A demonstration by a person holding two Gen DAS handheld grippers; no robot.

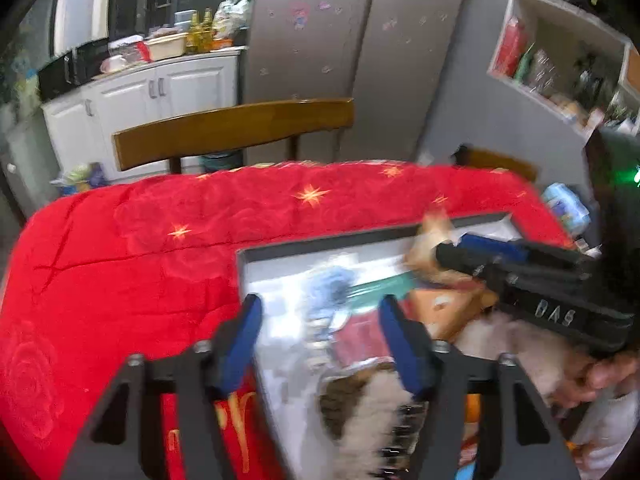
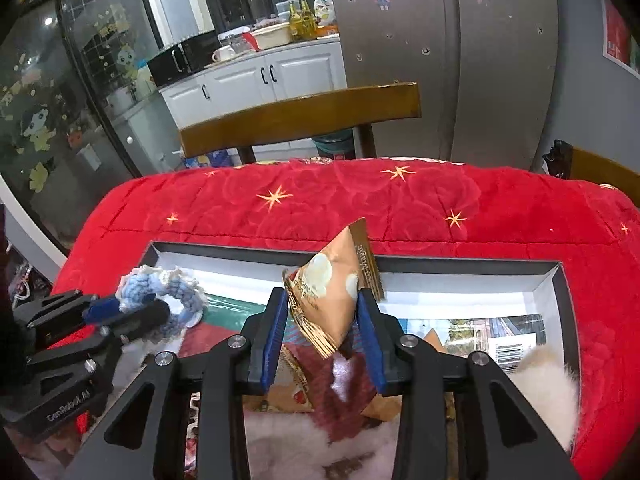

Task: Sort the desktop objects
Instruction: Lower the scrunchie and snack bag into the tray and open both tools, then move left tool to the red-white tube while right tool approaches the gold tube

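A shallow box with a dark rim lies on the red quilt. My right gripper is shut on a tan pyramid snack packet and holds it above the box. My left gripper is open over the box's left part, above a blue-and-white crocheted ring. In the right wrist view the left gripper is at the ring, which sits around one finger. The right gripper with the packet shows in the left wrist view.
The box holds papers, a teal item, an orange carton and furry plush items. A wooden chair stands behind the table, with a fridge and white cabinets beyond.
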